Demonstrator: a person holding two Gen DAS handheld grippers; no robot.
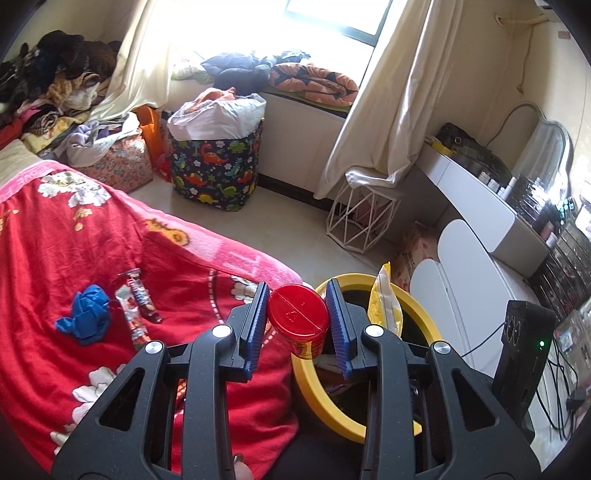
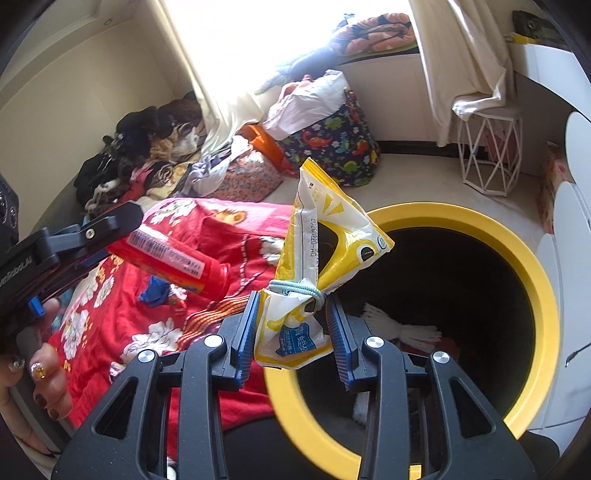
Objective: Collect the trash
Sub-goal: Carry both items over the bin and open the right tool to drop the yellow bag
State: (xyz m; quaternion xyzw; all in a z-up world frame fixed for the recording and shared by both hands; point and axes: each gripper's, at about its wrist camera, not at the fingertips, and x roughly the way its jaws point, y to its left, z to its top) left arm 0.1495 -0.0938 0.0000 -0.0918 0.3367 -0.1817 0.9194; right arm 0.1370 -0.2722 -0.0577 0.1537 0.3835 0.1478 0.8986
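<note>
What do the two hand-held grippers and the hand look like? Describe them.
Each hand-held gripper, left and right, has black speckled plastic linkage arms with round silver pivot bolts and ribbed blue pads. The hand wears dark nail polish, one nail jewelled with gold.

Strong daylight thru the window (image 1: 332,18) blows out to pure white w/ glare on the curtains (image 1: 399,92); room itself well lit, colours vivid. Bin interior (image 2: 443,295) falls into deep shadow. Heavy fisheye bending + dark vignette at corners, slight blur near edges.
</note>
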